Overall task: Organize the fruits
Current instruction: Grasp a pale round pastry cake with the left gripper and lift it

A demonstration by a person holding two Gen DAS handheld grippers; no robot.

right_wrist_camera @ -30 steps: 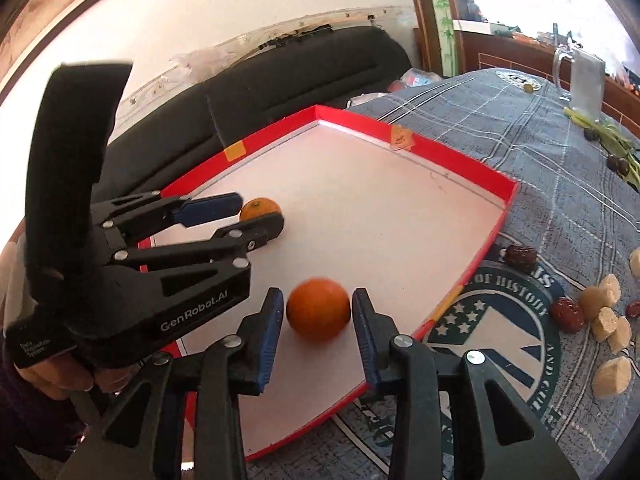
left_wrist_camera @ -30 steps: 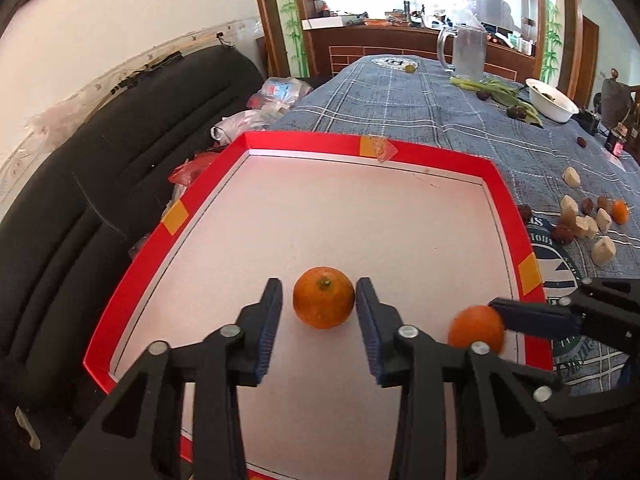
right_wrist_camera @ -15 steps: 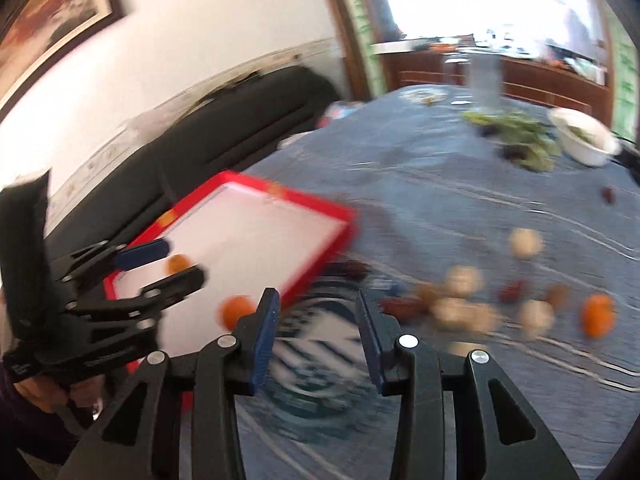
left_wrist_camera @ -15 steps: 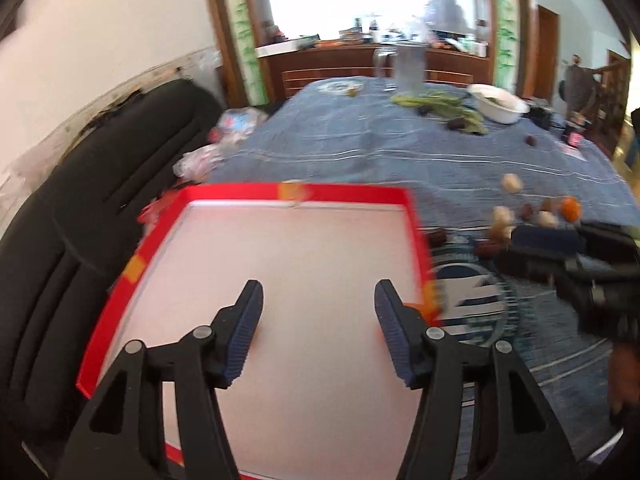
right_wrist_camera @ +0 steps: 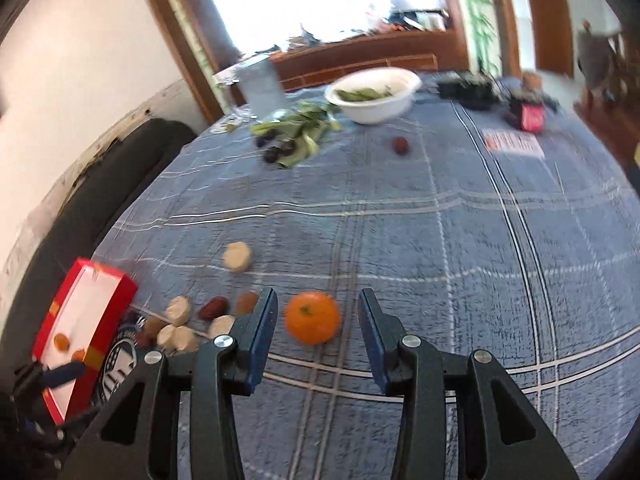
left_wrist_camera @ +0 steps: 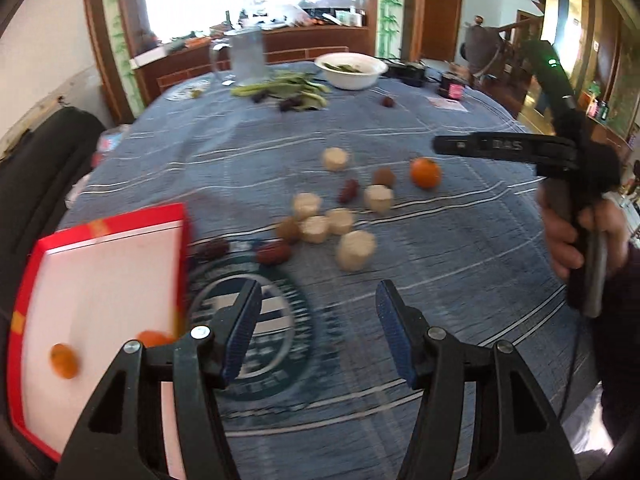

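The left tool (left_wrist_camera: 318,320) hangs over the blue checked cloth on the desk (left_wrist_camera: 440,248), above a round printed emblem (left_wrist_camera: 260,320). Its jaws stand well apart with nothing between them, having just been opening. Beside it, to its left, sits the red-rimmed tray (left_wrist_camera: 36,264) with two oranges on its pale floor: one orange (left_wrist_camera: 63,361) out in the open, the other orange (left_wrist_camera: 154,338) half hidden behind the tool's finger.

The right tool (right_wrist_camera: 318,334) points down at a loose orange (right_wrist_camera: 313,317) lying on the cloth. The jaws have just been opening; the fruit sits between the two blue pads (right_wrist_camera: 262,336), with a clear gap on each side, so nothing is gripped. In the left view a hand (left_wrist_camera: 576,232) holds that tool by its handle.

Between tray and loose orange lies a scatter of pale cut chunks (left_wrist_camera: 356,250) and dark red dates (left_wrist_camera: 274,253). Farther back stand a white bowl (right_wrist_camera: 374,96), a heap of green leaves (right_wrist_camera: 304,128) and a glass jug (left_wrist_camera: 246,56).
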